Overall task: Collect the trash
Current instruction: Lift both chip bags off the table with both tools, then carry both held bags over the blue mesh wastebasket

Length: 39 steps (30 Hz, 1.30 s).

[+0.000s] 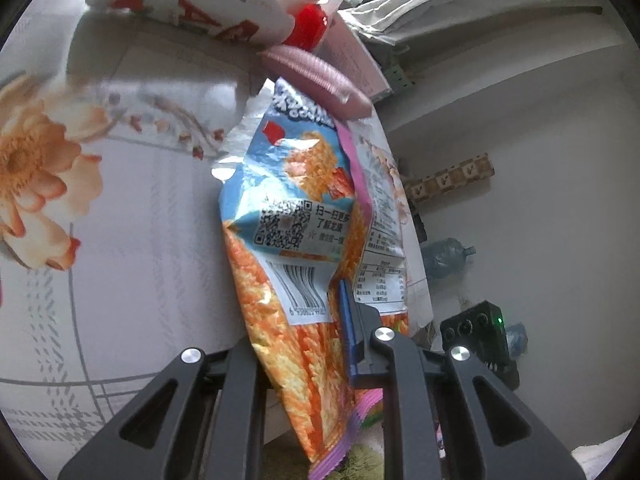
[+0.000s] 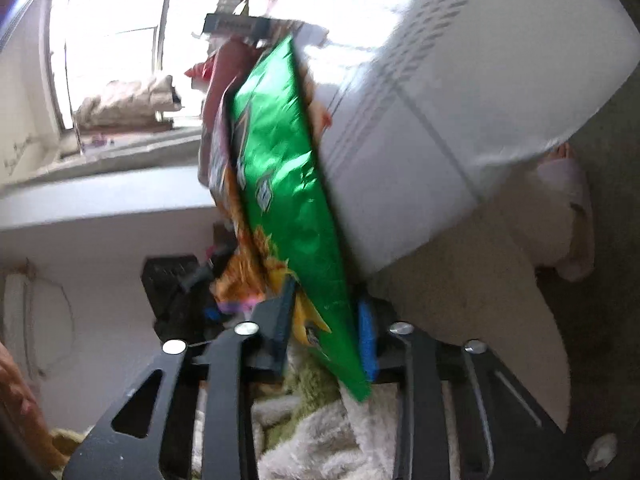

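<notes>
**Both grippers loaded, wrappers hanging loose**

At the bottom centre of the left wrist view, the left gripper (image 1: 316,344) is clamped on an orange and blue snack bag (image 1: 292,240), pinched near its barcode, with most of the bag reaching up the middle of the frame. In the right wrist view the right gripper (image 2: 324,332) is closed on a green foil bag (image 2: 288,184), held by its lower end; the rest stands up toward the frame's centre.

Just behind the orange bag sits a second, pink-edged wrapper (image 1: 380,216); whether the left gripper holds it too is unclear. Further off, at upper centre, a pink comb-like object (image 1: 316,80) and a red-capped bottle (image 1: 308,28) lie on the floral tablecloth (image 1: 120,220).

Risks, as I judge them: glossy foil gripped at one end may slide out, and the blurred right view suggests fast motion, which could shake it loose. The free ends could snag the table edge (image 2: 420,200) at the right.
</notes>
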Tool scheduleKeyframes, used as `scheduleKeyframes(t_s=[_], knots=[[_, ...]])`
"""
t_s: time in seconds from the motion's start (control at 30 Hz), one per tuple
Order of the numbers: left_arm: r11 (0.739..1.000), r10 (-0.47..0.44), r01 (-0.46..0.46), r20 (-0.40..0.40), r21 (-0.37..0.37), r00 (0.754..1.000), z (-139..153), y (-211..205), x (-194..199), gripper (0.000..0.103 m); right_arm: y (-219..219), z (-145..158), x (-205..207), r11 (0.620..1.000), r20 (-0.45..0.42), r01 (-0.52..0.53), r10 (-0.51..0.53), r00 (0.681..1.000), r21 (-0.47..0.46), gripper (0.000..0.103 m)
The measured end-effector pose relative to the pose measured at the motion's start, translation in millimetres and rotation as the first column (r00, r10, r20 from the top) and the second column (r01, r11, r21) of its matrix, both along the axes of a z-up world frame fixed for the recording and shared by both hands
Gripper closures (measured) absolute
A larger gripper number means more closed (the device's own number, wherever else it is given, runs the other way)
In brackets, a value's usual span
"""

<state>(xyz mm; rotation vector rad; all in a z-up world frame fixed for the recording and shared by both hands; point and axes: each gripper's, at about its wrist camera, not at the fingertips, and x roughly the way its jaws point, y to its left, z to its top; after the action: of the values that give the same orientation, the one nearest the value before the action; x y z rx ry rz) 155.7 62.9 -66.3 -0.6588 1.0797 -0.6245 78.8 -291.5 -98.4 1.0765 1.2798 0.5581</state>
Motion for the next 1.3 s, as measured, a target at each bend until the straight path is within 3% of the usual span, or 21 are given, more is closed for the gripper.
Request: scheduleKeyframes(t_s=[0.17, 0.4, 0.57, 0.7, 0.97, 1.1, 1.2, 1.3], knots=[[1.000, -0.008, 0.007, 0.046, 0.018, 0.999, 12.4, -11.7, -0.2, 0.089, -5.7, 18.5, -12.6, 1.000, 0.070, -0.017, 0.015, 0.997, 0.025, 0.096], [0.999, -0.051, 0.050, 0.158, 0.013, 0.986, 52.7, -25.4, 1.8, 0.093, -35.4, 46.0, -29.9, 0.995, 0.197, 0.064, -0.078, 0.977, 0.076, 0.099], [0.995, -0.101, 0.099, 0.224, 0.021, 0.969, 80.6, -44.5, 8.5, 0.094, -68.5, 65.8, -42.6, 0.983, 0.285, 0.141, -0.170, 0.943, 0.118, 0.100], [0.992, -0.124, 0.122, 0.246, 0.024, 0.961, 91.5, -53.9, 9.5, 0.094, -85.5, 65.0, -51.6, 0.977, 0.298, 0.181, -0.208, 0.932, 0.114, 0.100], [0.972, -0.184, 0.214, 0.264, -0.092, 0.947, 113.7, -72.2, -1.6, 0.095, -114.9, 57.6, -67.9, 0.945, 0.305, 0.290, -0.324, 0.896, 0.150, 0.100], [0.959, -0.222, 0.262, 0.278, -0.113, 0.935, 125.4, -90.7, 4.3, 0.095, -138.8, 54.7, -74.6, 0.920, 0.309, 0.355, -0.390, 0.868, 0.163, 0.100], [0.946, -0.269, 0.309, 0.298, -0.096, 0.916, 134.5, -115.0, 16.4, 0.095, -160.8, 48.0, -80.0, 0.894, 0.298, 0.412, -0.447, 0.843, 0.176, 0.100], [0.931, -0.335, 0.363, 0.318, -0.030, 0.887, 138.5, -152.6, 33.2, 0.095, -178.3, 40.3, -84.5, 0.873, 0.290, 0.449, -0.487, 0.824, 0.190, 0.100]])
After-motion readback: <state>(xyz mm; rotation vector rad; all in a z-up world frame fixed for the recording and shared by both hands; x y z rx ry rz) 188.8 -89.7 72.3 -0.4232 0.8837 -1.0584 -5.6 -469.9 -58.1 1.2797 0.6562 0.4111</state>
